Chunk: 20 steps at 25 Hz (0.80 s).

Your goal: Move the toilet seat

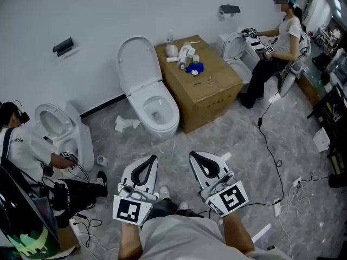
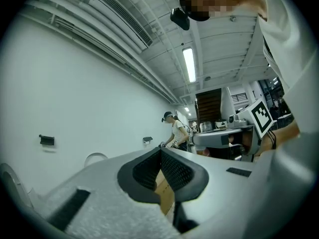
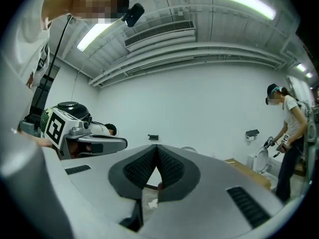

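Toilet seat (image 1: 158, 111) is laid flat, its long axis directed from the wall (image 1: 81, 10) toward the viewer. Left gripper (image 1: 152, 159) and right gripper (image 1: 194, 157) are held closed, empty.

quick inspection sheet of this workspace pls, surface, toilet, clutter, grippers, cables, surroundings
surface: grey marbled floor
job's things: white toilet, lid upright, untouched
clutter: crumpled paper and small roll on floor; cardboard box carrying small items beside toilet
grippers: left gripper and right gripper both shut, empty, short of toilet
cables: black cable trailing across floor at right
surroundings: white wall; other people at two more toilets
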Available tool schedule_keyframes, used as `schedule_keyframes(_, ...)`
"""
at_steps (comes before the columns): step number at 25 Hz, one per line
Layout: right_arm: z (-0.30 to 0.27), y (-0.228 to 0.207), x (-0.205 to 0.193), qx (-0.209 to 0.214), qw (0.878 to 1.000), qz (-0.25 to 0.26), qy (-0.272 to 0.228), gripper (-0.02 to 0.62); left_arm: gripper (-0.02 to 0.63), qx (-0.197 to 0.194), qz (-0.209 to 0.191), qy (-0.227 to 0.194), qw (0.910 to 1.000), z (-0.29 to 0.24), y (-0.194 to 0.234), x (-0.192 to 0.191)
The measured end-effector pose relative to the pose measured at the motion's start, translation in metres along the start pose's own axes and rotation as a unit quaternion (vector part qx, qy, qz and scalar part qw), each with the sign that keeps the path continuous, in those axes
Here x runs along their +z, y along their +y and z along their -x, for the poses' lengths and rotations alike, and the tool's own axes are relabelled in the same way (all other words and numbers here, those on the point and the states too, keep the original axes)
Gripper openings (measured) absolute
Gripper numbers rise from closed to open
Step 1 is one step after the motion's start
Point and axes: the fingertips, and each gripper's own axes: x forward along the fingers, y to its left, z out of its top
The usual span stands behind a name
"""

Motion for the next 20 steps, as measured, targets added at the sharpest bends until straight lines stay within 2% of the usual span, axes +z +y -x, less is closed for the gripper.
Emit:
schedule_keyframes(13, -0.089, -0.023, -0.010, -0.029, 0.999, 0.019, 0.028, 0.012, 0.009, -0.022, 0.018, -0.002, 0.9996, -0.043, 0.091, -0.012)
schedule_keyframes(20, -0.125, -0.030, -0.015, -0.022, 0.999, 0.019, 0.036, 0.012, 0.009, -0.023, 0.024, -0.007, 0.9994, -0.060, 0.114, -0.014)
